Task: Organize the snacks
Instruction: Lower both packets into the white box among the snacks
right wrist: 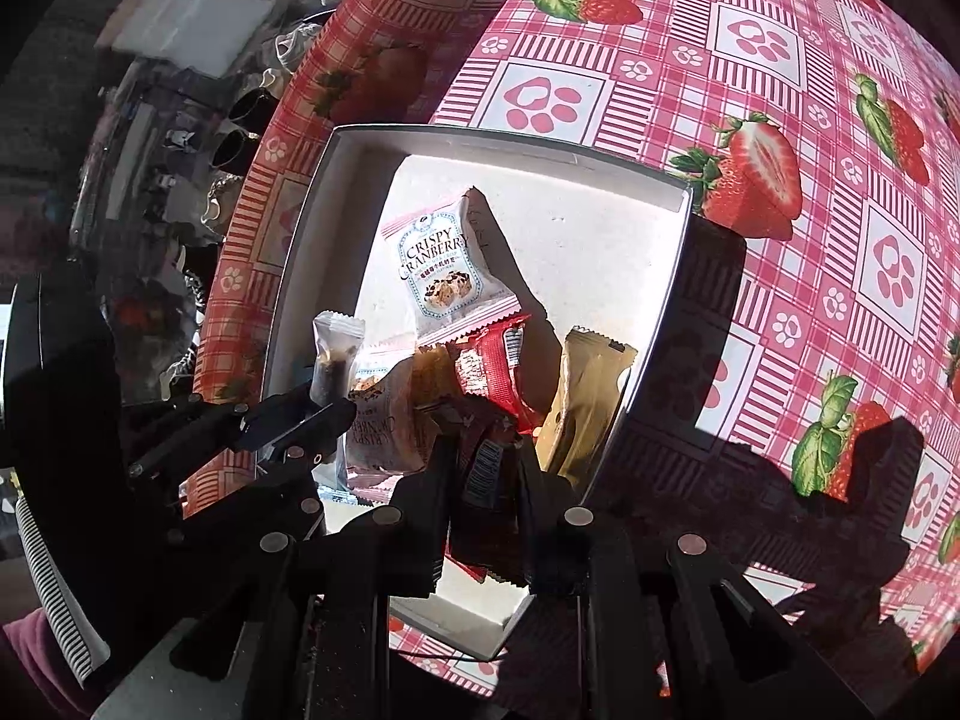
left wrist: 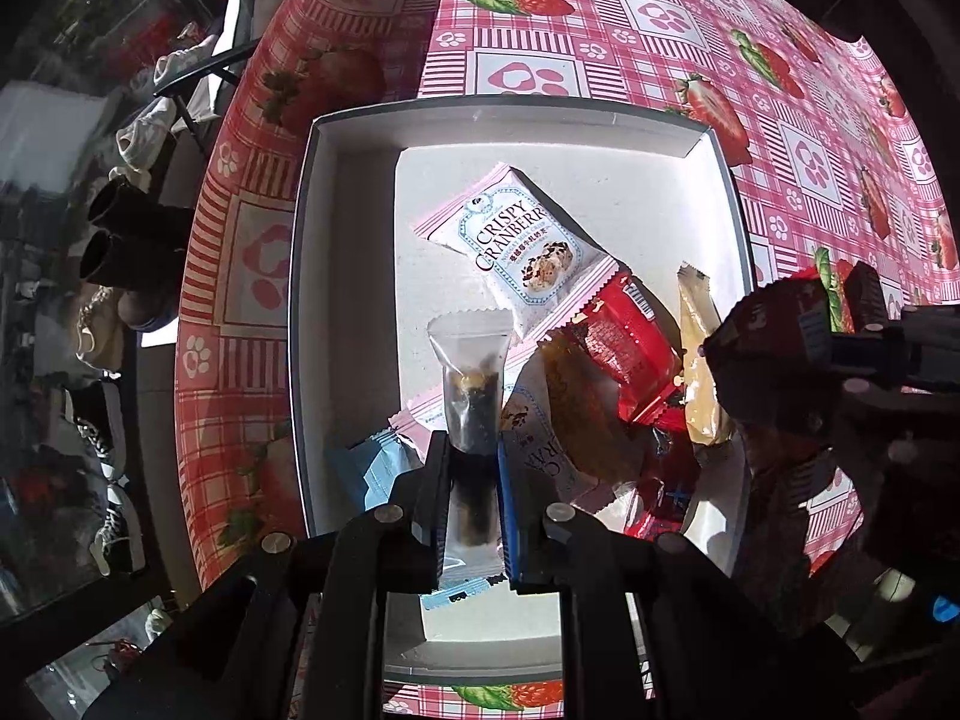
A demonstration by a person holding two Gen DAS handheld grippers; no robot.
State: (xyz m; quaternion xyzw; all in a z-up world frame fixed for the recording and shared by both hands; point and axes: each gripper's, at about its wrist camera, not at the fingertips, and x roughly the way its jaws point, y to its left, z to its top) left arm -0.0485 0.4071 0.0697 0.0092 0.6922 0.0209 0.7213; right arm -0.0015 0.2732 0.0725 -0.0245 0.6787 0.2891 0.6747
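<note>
Two hand-held black grippers hang over a shallow white cardboard box [left wrist: 312, 276] that sits on a desk covered with a pink checked cloth printed with strawberries and paw marks [left wrist: 600, 30]. The left gripper [left wrist: 471, 462] points straight down into the box, its jaws closed tight on a slim clear plastic sachet with dark filling [left wrist: 471, 372], whose crimped top sticks out beyond the tips. The right gripper [right wrist: 480, 462] leans in from the box's right side, jaws closed on a dark red wrapped snack bearing a barcode [right wrist: 483, 468], held just above the pile.

Inside the box several snacks lie heaped toward the near right corner. A white and pink "Crispy Cranberry" packet [left wrist: 522, 246] lies tilted across the middle, its lower end resting on a bright red foil packet [left wrist: 624, 348]. Beside that sits a translucent orange-brown wrapper [left wrist: 576, 408], and a pale tan packet [left wrist: 699, 348] leans against the right wall. A second cranberry packet [right wrist: 375, 420] lies partly under the others, and a light blue packet [left wrist: 372, 468] lies near the left wall, just beside the left gripper's finger. The far part of the box floor is bare and sunlit.
</note>
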